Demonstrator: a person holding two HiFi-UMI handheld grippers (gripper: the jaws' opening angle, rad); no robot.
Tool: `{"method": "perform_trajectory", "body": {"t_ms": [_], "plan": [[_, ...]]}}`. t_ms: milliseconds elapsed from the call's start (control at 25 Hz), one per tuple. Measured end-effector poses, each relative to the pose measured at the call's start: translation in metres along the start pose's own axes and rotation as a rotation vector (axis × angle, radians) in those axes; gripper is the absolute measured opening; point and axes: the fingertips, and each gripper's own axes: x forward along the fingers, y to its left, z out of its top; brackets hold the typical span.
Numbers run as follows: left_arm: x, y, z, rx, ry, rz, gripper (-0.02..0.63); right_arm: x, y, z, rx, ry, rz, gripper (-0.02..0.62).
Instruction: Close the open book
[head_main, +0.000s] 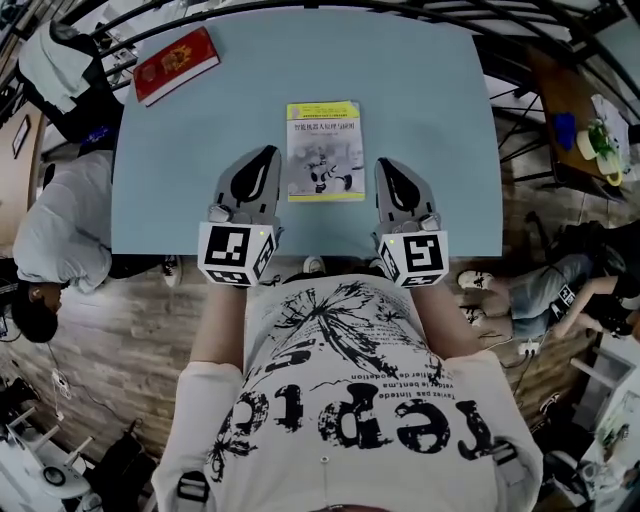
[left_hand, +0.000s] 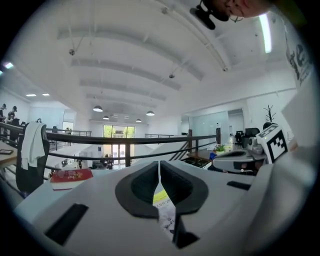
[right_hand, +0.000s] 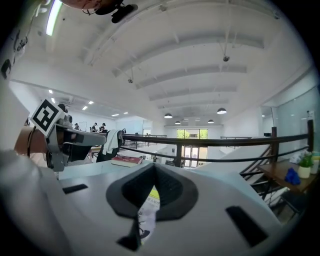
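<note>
A book (head_main: 325, 150) with a yellow-and-white cover lies closed and flat on the light blue table (head_main: 180, 180), between my two grippers. My left gripper (head_main: 268, 152) is just left of the book, jaws together with nothing in them. My right gripper (head_main: 385, 163) is just right of it, also shut and empty. Both point level toward the far side of the table. In the left gripper view the gripper (left_hand: 159, 162) has its jaws meeting, and a strip of the book (left_hand: 165, 210) shows below them. In the right gripper view the gripper (right_hand: 154, 166) looks the same, with the book (right_hand: 146, 215) beneath.
A red book (head_main: 176, 64) lies at the table's far left corner. A black railing (right_hand: 225, 142) runs behind the table. People sit on the floor at the left (head_main: 60, 230) and right (head_main: 560, 290). A side table (head_main: 590, 140) with a plant stands at the right.
</note>
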Motion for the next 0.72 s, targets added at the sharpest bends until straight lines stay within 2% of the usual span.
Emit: {"method": "perform_trajectory", "body": {"t_ms": [240,720], "plan": [[-0.022,0.011,0.032,0.072,-0.110,0.012,0.026,-0.001,0.015,0.012,-0.020,-0.036,-0.013,0.011],[-0.024,0.020,0.026,0.050,-0.122,-0.008,0.026,0.002,0.024,0.009,-0.020,-0.030,-0.025,0.009]]}}
